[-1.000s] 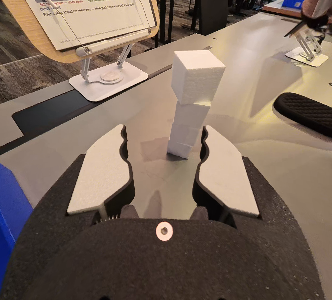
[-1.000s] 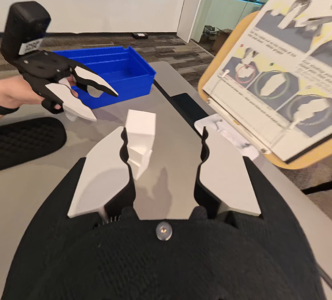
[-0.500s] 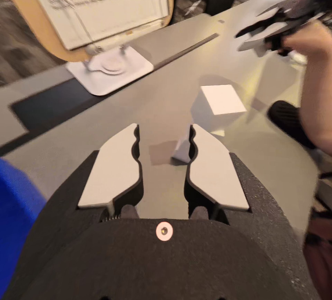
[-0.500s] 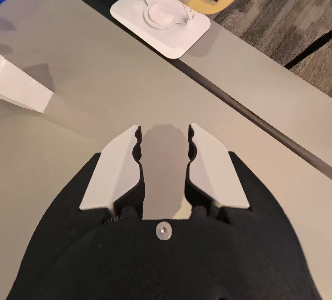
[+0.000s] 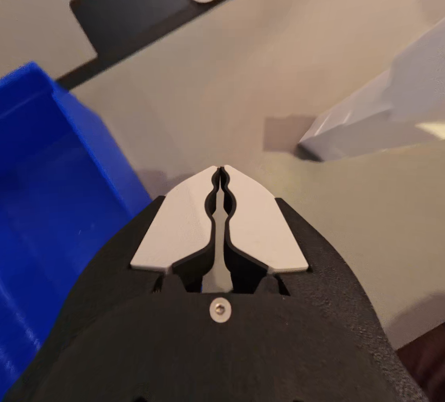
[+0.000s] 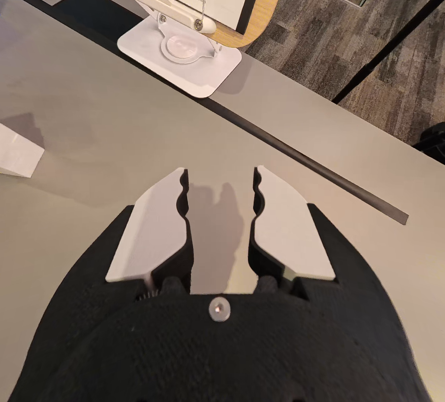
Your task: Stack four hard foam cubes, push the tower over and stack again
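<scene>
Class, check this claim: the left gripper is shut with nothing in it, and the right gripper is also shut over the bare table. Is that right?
Not quite. The left gripper is shut and empty, but the right gripper is open: the right wrist view shows a clear gap between its fingers, with only bare table below.

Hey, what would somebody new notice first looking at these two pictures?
Probably the blue bin filling the left of the left wrist view, beside the left gripper, its fingers pressed together. Next, blurred white foam at right. In the right wrist view, a white stand sits ahead of the open right gripper.
</scene>
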`<state>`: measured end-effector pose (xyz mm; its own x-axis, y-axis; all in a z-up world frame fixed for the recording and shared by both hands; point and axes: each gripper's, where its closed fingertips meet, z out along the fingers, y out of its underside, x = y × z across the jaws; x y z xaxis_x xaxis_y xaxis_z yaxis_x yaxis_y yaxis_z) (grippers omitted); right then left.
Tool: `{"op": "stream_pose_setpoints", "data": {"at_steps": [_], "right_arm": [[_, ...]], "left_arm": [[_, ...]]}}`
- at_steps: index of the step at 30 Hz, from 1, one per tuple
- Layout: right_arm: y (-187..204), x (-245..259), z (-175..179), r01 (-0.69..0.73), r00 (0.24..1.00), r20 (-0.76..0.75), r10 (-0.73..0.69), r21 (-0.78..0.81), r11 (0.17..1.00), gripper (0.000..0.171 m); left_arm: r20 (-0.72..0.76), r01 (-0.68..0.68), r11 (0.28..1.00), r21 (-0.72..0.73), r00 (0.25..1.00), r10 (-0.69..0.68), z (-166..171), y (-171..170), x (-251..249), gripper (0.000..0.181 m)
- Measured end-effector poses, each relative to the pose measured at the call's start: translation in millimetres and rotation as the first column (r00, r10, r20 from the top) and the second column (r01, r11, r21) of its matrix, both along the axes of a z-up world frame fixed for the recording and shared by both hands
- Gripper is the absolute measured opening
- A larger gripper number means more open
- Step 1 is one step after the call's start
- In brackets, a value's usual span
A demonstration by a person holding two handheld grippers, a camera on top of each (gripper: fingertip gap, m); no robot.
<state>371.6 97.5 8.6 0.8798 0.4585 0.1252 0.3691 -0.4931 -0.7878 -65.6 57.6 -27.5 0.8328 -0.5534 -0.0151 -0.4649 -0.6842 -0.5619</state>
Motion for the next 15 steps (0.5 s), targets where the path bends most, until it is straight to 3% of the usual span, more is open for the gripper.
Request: {"op": "stream_pose_setpoints", "data": {"at_steps": [5,11,15], "right_arm": [[-12,15,14,0.043,0.999,0.028,-0.044,0.018,0.999,0.053],[-23,19,32,0.024,0.999,-0.044,-0.022,0.049,0.999,0.052],[-23,17,36,0.01,0.998,-0.062,-0.006,0.06,0.998,0.052]], "left_arm": [[-0.184,0.002,0.998,-0.067,0.983,-0.014,-22,-10,4,0.0],[-0.241,0.141,0.983,-0.116,0.956,-0.166,-53,-12,58,0.0],[-0.231,0.254,0.966,0.04,0.943,-0.238,-52,-1,115,0.0]]}}
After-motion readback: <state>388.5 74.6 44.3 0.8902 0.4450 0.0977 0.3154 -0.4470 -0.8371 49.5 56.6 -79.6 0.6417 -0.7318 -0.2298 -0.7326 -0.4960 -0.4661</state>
